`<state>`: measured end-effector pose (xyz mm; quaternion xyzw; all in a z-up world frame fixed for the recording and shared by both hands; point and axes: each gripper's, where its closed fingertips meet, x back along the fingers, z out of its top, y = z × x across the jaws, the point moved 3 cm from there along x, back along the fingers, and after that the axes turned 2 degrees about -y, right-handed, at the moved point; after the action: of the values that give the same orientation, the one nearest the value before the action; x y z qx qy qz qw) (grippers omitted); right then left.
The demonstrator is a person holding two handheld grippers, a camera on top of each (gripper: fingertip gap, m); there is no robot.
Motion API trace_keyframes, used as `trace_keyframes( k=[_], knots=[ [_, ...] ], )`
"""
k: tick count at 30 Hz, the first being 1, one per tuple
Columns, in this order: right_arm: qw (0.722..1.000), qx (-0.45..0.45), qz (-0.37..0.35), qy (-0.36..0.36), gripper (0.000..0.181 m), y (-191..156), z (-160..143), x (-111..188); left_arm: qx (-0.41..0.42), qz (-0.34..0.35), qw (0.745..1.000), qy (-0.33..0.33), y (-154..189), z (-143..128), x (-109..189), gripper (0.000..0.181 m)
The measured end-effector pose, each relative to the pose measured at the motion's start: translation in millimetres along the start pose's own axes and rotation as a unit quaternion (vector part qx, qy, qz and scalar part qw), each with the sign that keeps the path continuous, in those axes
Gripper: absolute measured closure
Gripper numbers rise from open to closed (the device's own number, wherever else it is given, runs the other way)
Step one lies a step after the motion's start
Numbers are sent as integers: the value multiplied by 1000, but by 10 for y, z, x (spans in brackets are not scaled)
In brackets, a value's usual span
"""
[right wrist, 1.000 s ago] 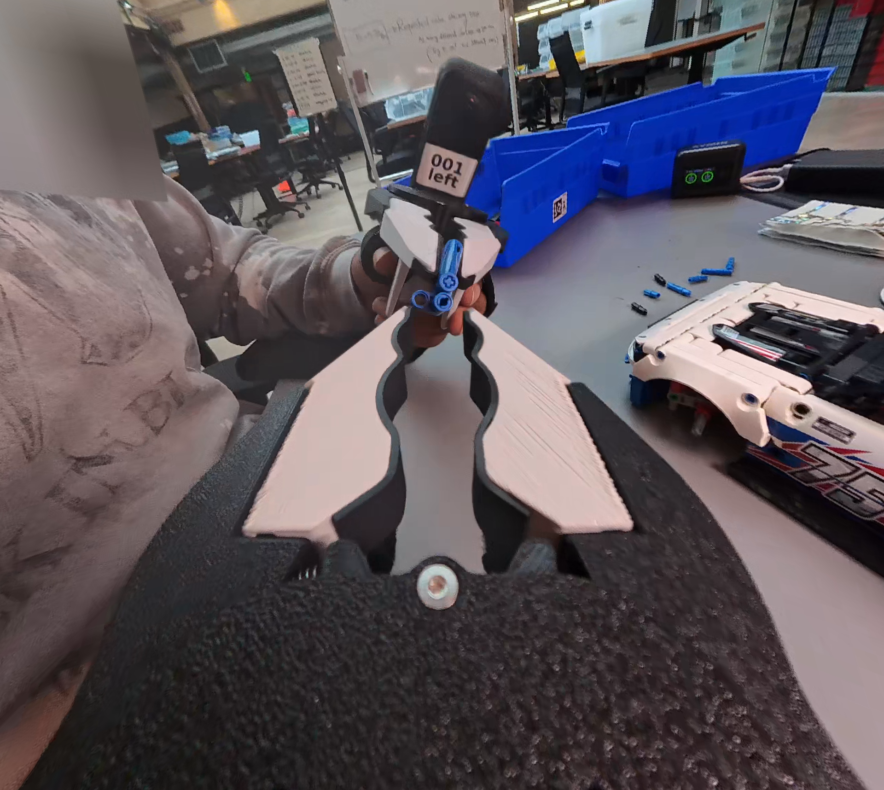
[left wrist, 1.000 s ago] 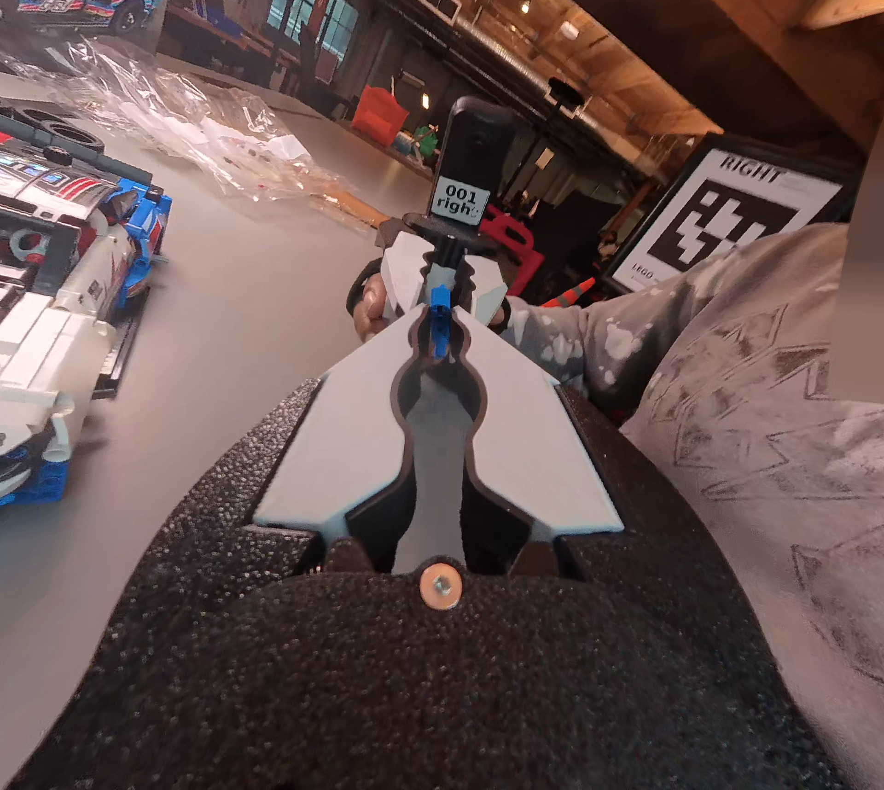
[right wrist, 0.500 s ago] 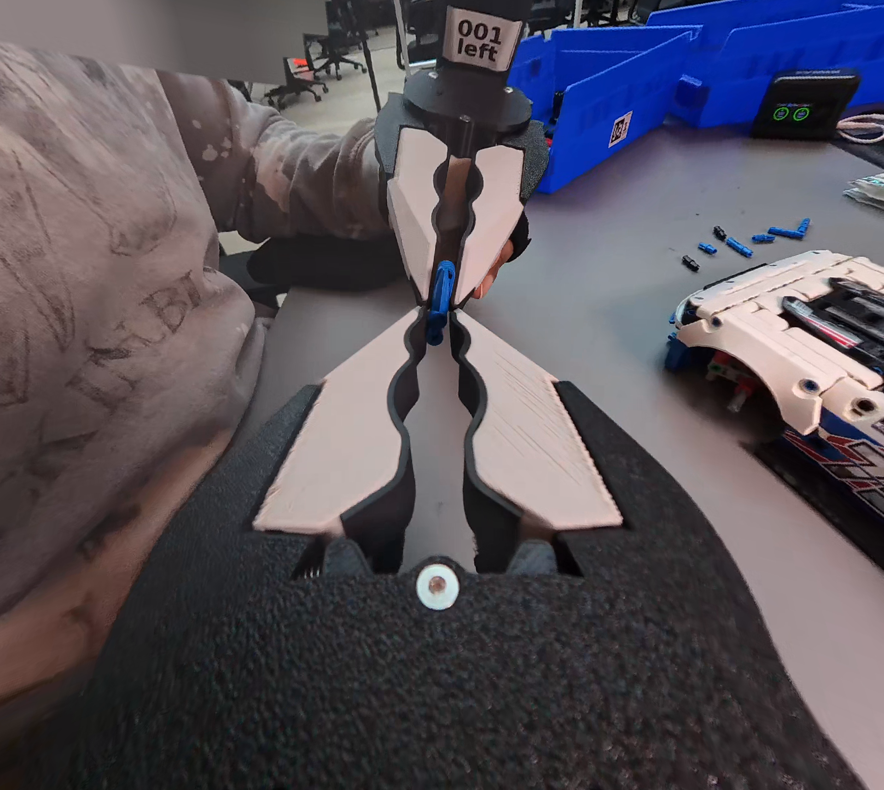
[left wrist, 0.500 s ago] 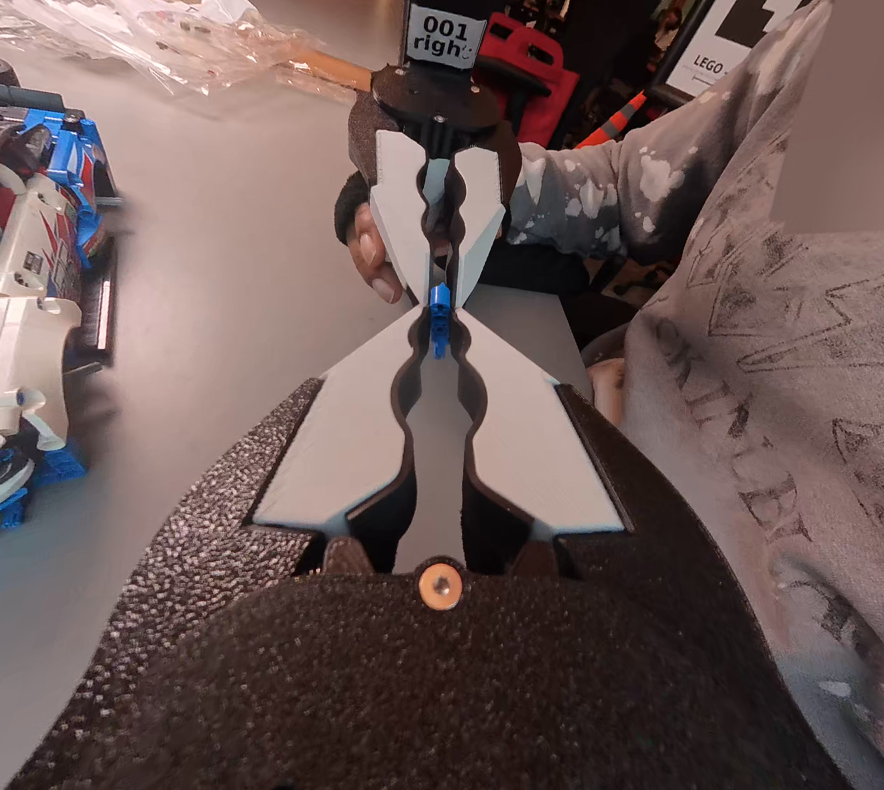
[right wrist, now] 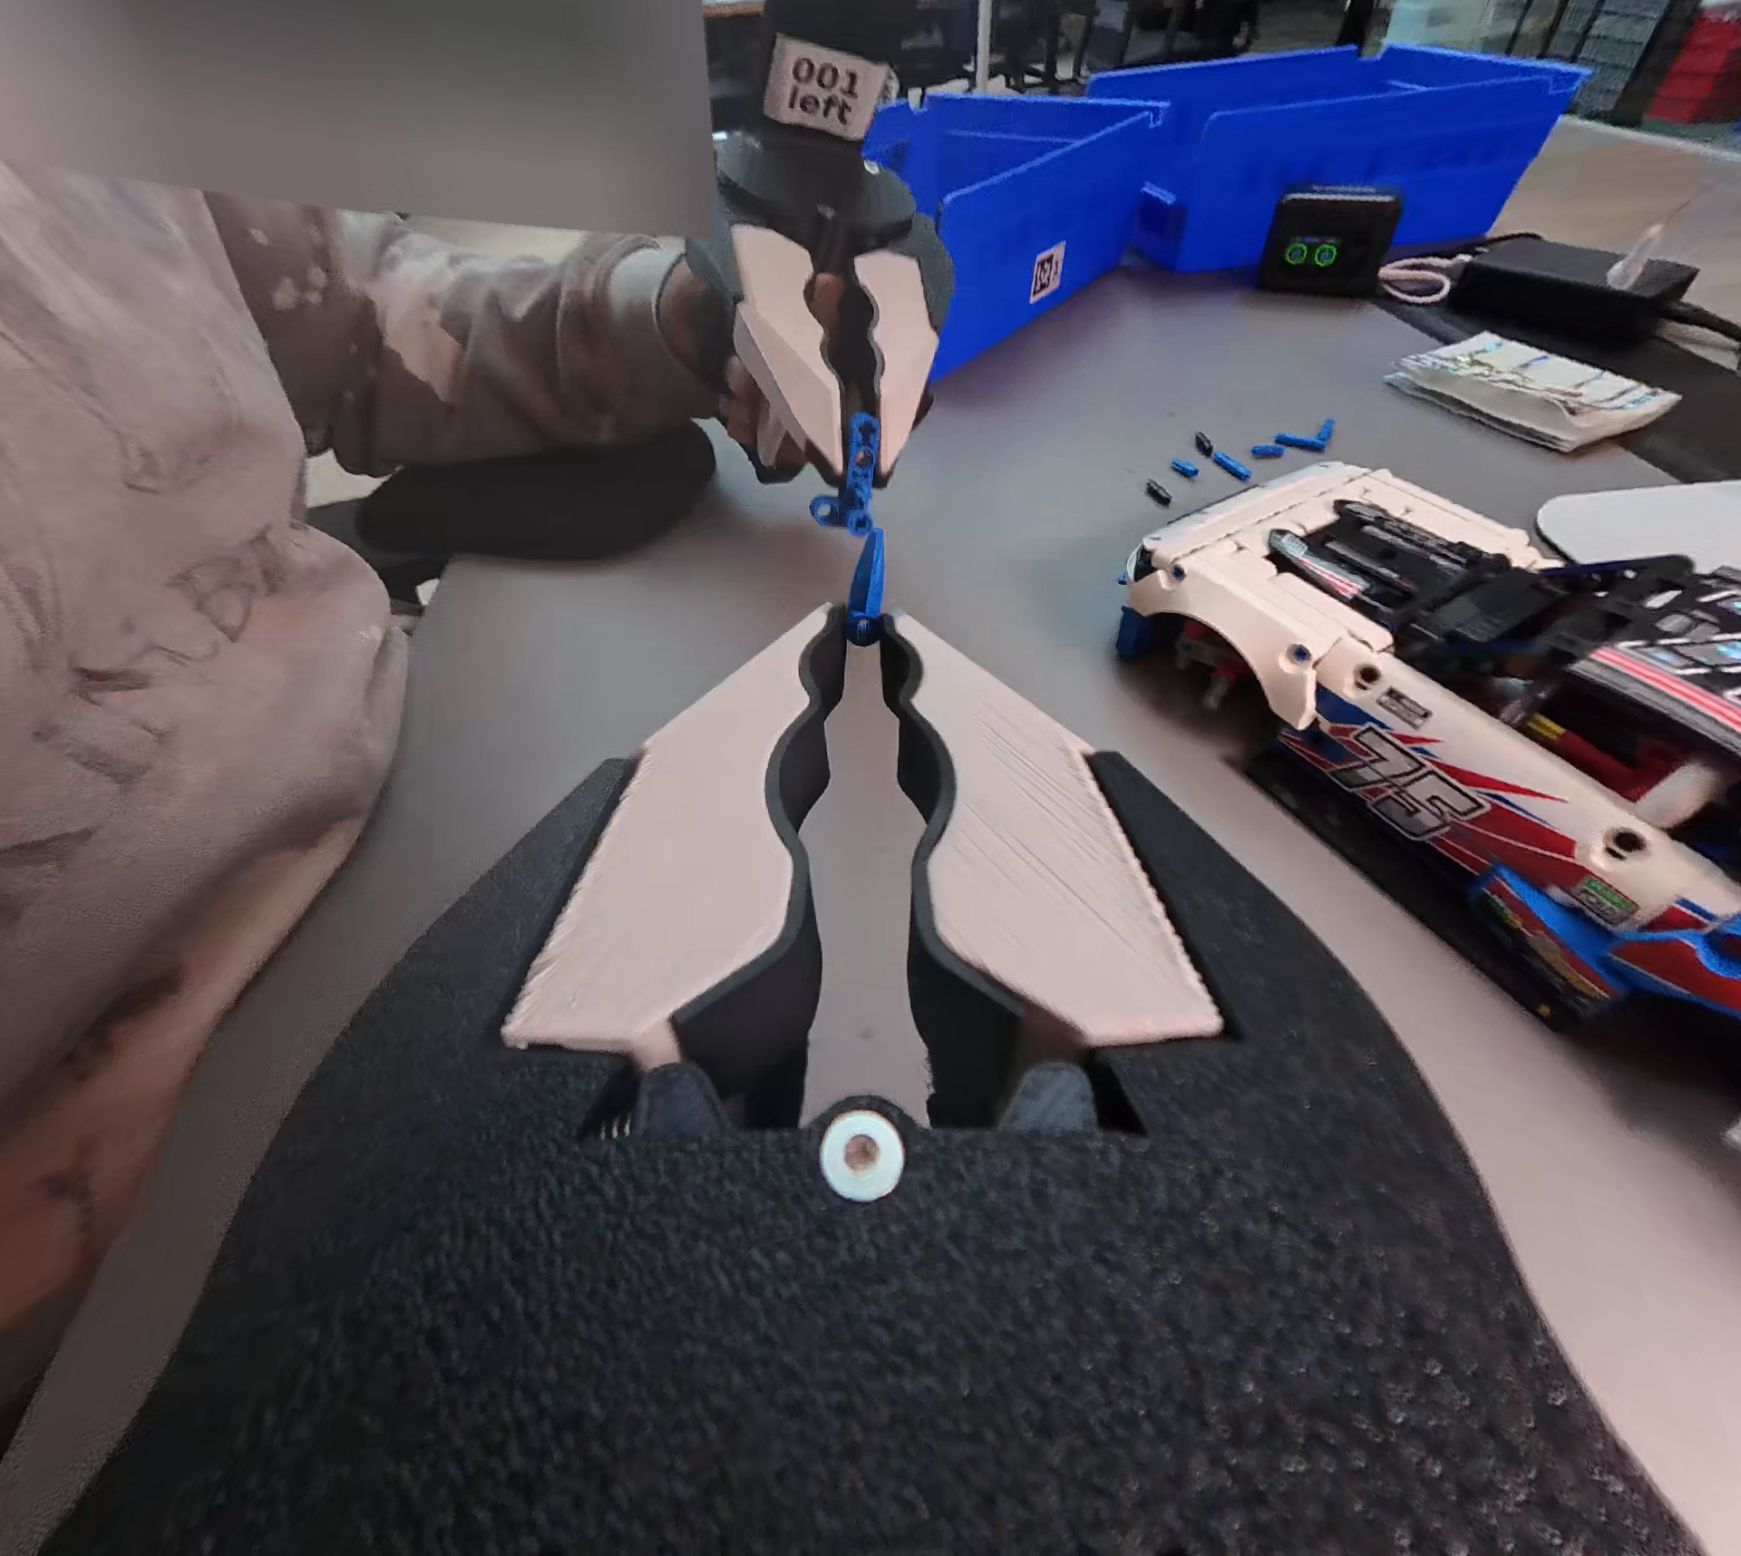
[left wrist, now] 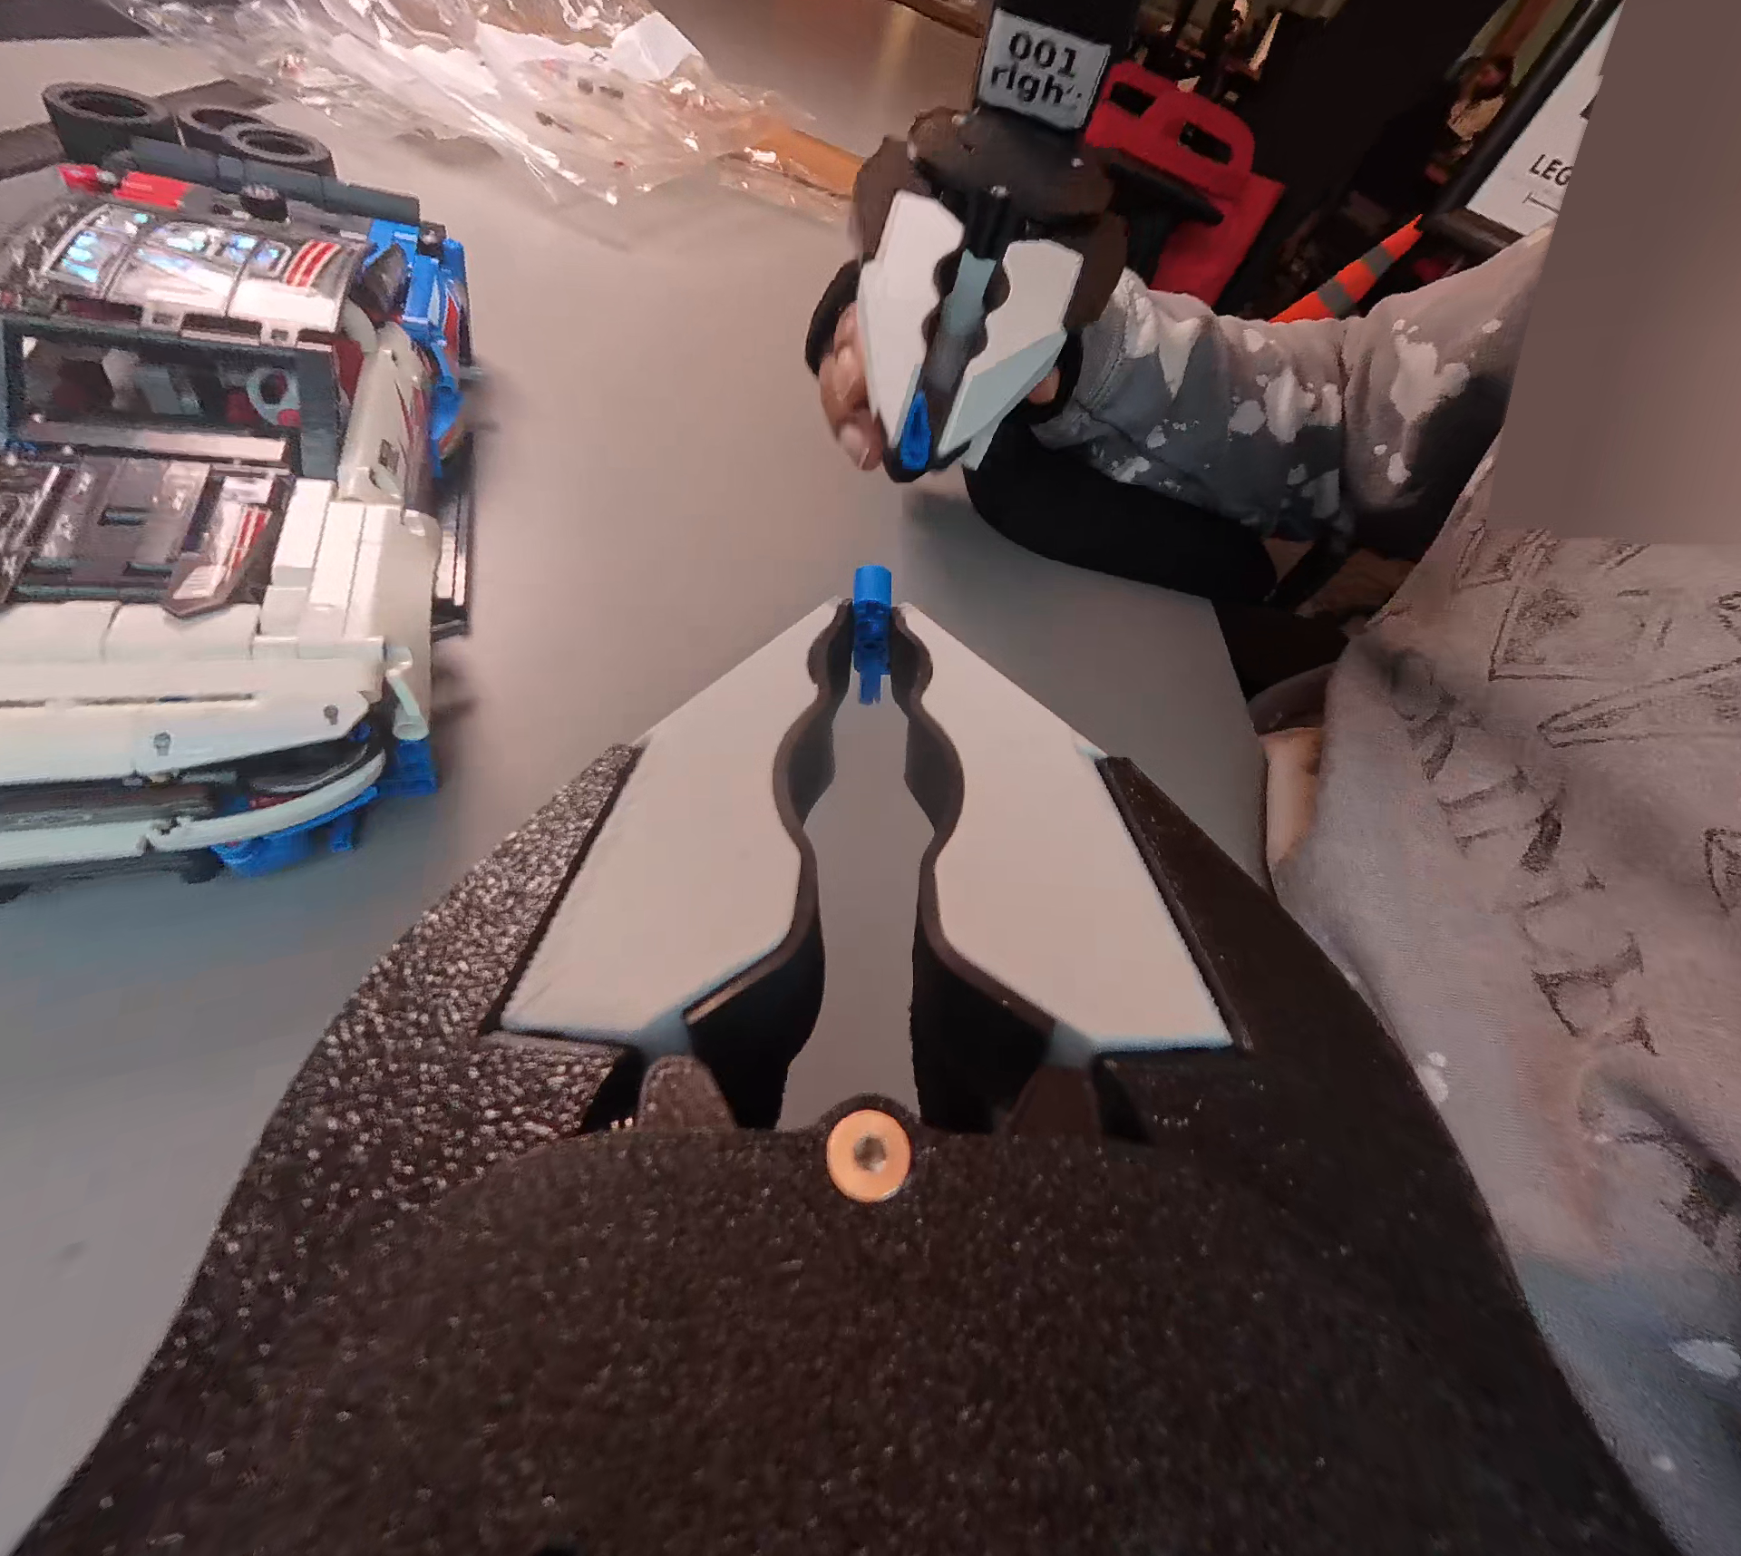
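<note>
My left gripper (left wrist: 869,614) is shut on a small blue angled beam (left wrist: 871,583) that sticks out past its tips. In the right wrist view this beam (right wrist: 853,474) hangs from the left gripper (right wrist: 848,465). My right gripper (right wrist: 862,627) is shut on a slim blue piece (right wrist: 869,573) that points up toward the beam, with a small gap between the two. It also shows in the left wrist view (left wrist: 916,432), held by the right gripper (left wrist: 919,460). Both grippers are above the grey table (left wrist: 659,399), beside a white, blue and red brick-built race car (left wrist: 235,522) (right wrist: 1413,663).
Clear plastic bags (left wrist: 452,32) and black tyres (left wrist: 179,121) lie behind the car. Blue bins (right wrist: 1225,164), a black device with green lights (right wrist: 1328,253), a folded booklet (right wrist: 1526,390) and several loose blue and black pins (right wrist: 1234,456) are on the table. A person's sleeve (left wrist: 1272,418) is close. The left gripper's tips are roughly 7 cm from the right gripper's.
Half a second ago the two grippers met tip to tip around the blue parts. They have now drawn apart, each shut on a blue piece. Both views have tilted down toward the table.
</note>
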<state>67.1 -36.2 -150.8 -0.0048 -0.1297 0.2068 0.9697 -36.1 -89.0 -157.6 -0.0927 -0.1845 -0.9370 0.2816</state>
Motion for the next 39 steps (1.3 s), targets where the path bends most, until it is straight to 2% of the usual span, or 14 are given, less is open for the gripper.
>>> trace_keyframes(
  k=[6, 11, 14, 17, 19, 21, 24, 27, 33, 39],
  knots=[
    [987, 30, -37, -151, 176, 66, -411, -302, 16, 0, 999, 42, -59, 65, -58, 176],
    [953, 60, -63, -289, 175, 132, -665, -400, 38, -8, 997, 68, -101, 79, -49, 176],
    [942, 57, -67, -324, 175, 127, -754, -438, 34, -23, 996, 76, -51, 87, -52, 176],
    [956, 34, -61, -285, 164, 118, -664, -438, 24, -36, 996, 81, 12, 97, -58, 176],
    [976, 13, -53, -213, 160, 96, -455, -422, 18, -42, 996, 82, 47, 104, -64, 176],
    [994, -15, -15, -109, 160, -3, -130, -377, 12, -50, 995, 81, 87, 104, -76, 176],
    [998, -54, 23, -16, 164, -85, 176, -308, 4, -62, 995, 81, 147, 109, -104, 176],
    [998, -49, 27, -2, 171, -129, 199, -336, -1, -67, 995, 76, 193, 100, -144, 176],
    [998, -39, 36, -22, 178, -207, 127, -387, -14, -66, 996, 62, 247, 67, -179, 176],
    [999, 15, 21, -18, 179, -242, 151, -357, -22, -60, 997, 40, 281, 83, -183, 176]
  ],
)
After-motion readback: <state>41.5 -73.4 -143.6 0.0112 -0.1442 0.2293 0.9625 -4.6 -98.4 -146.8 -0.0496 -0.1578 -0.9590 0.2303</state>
